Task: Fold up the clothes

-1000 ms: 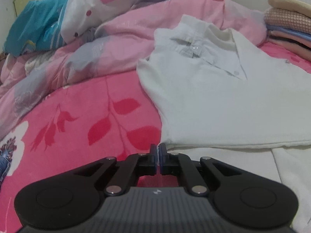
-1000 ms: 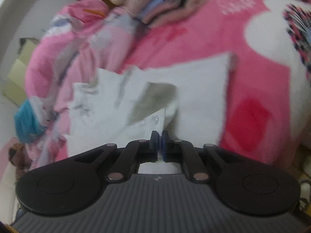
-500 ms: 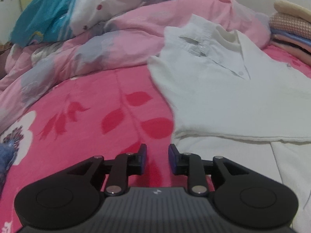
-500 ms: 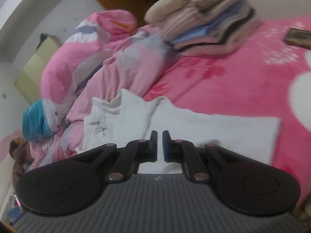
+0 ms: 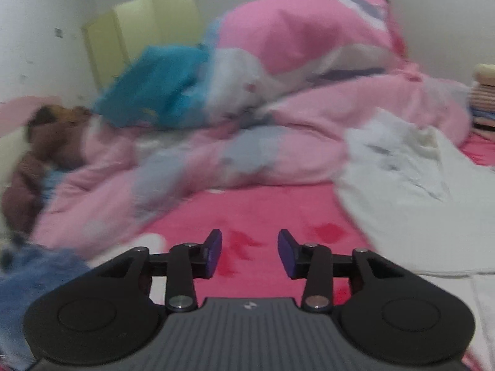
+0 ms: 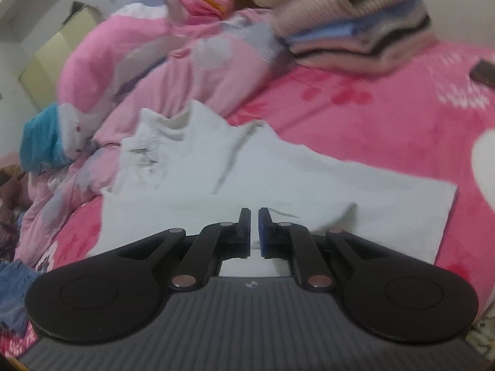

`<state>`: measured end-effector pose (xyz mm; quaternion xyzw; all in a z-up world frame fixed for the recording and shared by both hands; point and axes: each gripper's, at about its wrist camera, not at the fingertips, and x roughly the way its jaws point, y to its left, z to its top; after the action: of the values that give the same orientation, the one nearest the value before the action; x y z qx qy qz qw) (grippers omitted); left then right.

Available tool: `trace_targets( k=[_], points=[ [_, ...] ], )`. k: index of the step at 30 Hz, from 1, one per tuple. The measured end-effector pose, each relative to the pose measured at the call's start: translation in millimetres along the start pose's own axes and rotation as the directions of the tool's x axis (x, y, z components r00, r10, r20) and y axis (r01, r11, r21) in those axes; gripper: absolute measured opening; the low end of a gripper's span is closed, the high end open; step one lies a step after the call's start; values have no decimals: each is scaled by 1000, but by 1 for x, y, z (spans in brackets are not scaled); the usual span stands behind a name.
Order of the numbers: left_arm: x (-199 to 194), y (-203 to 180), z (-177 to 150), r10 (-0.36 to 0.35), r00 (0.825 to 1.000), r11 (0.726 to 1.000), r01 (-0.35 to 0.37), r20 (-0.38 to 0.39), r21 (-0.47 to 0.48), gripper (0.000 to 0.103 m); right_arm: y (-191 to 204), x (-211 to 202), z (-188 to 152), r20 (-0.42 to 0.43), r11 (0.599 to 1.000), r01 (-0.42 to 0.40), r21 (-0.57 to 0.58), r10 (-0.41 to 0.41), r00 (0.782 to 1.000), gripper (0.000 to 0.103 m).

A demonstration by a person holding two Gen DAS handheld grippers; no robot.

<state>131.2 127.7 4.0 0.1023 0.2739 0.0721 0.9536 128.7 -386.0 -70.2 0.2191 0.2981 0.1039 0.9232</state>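
White shirt [image 5: 411,204] lies at three o'clock in my left wrist view, spread on the pink bed [image 5: 263,213] against the rumpled duvet [image 5: 278,142]. My left tool [image 5: 250,252] has just been opening; its jaws stand moderately apart with nothing between them, bare bedspread below.

In the right wrist view, the same white shirt [image 6: 247,179] fills the centre, collar at eleven o'clock, already folded to a long panel with a crease across its near end. My right tool [image 6: 254,232] hangs over that near edge, jaws nearly together and gripping nothing. A stack of folded clothes [image 6: 349,27] sits at one o'clock. I judge the sides done, the final fold and stacking left.
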Motion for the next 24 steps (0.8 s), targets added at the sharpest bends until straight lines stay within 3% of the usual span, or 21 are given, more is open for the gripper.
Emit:
trace_targets(
  k=[4,6,11,15,20,24],
  points=[
    [39,-40,-18,-138,990,990,137,-41,-19,43,39,-13,19,-13,995,-17,-96,15,1000,6],
    [61,-47,-19,-219,974,973,213,-59,-88,43,63,-15,30,-19,987,-27,-161,24,1000,6],
    [116,-50,-13,-411,910,881,380,-56,-282,44,119,-5,58,-58,954,-90,-285,76,995,9],
    [150,-49,-28,-466,884,828,420,-41,-371,44,160,38,72,-150,924,-151,-352,104,983,13],
    [164,-42,-47,-535,845,768,489,4,-414,49,228,111,82,-298,875,-247,-418,124,946,23],
    [164,-46,-49,-546,837,762,510,27,-400,49,286,188,78,-414,846,-315,-430,125,902,27]
  ],
)
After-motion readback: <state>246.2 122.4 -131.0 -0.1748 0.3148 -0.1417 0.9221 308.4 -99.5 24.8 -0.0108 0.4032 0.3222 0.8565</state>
